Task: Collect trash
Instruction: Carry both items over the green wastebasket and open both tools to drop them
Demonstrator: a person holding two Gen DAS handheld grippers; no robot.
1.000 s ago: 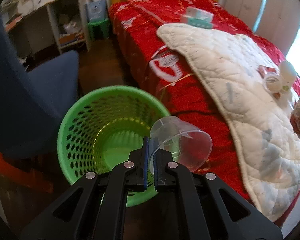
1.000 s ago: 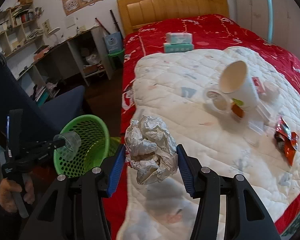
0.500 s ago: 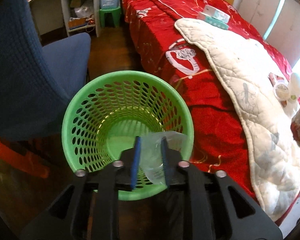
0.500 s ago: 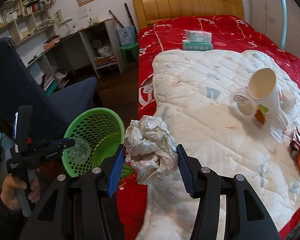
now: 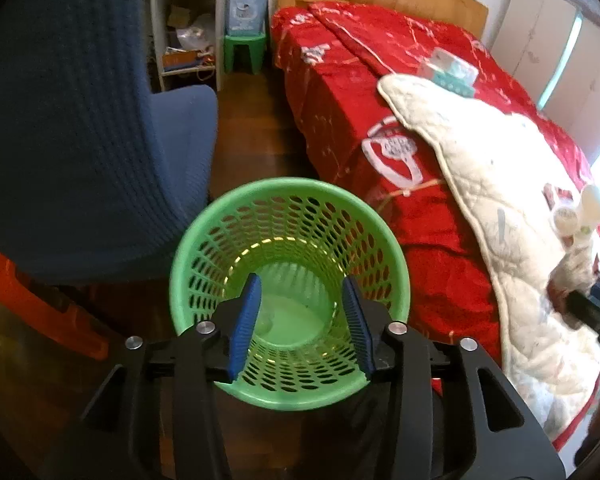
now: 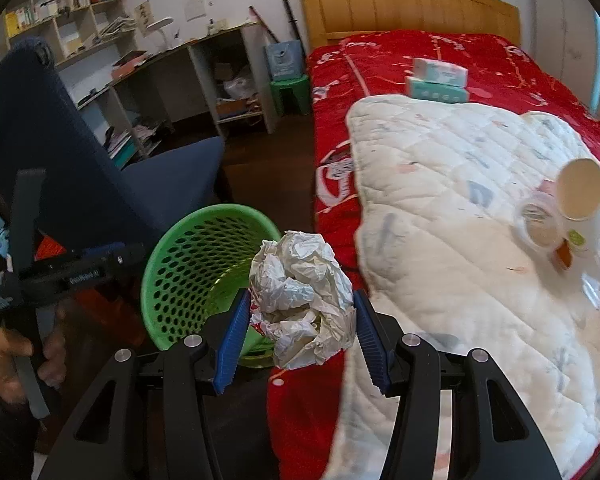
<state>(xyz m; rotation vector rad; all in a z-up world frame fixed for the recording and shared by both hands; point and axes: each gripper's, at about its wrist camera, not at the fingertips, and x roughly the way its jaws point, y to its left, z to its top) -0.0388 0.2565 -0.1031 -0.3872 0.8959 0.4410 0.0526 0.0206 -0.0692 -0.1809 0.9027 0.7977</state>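
The green mesh basket (image 5: 288,188) stands on the floor beside the bed. My left gripper (image 5: 302,324) hangs right over its mouth, jaws opening, nothing gripped between the blue pads. A faint clear shape, the plastic cup (image 5: 276,316), lies on the basket's floor. In the right wrist view my right gripper (image 6: 302,338) is shut on a crumpled white paper ball (image 6: 300,300), just right of the basket (image 6: 188,248) at the bed's edge. A hand (image 6: 16,356) holds the left gripper (image 6: 128,254) at the basket's left rim.
A blue chair (image 5: 80,140) crowds the basket's left side. The red bed carries a white quilt (image 6: 440,200) with a paper cup (image 6: 580,192), a clear lidded tub (image 6: 538,224) and tissue packs (image 6: 438,80). A green stool (image 6: 290,88) and desk shelves stand behind.
My left gripper moved over the basket and opened; the clear cup it held dropped inside. The right gripper carried the paper ball leftward, closer to the basket.
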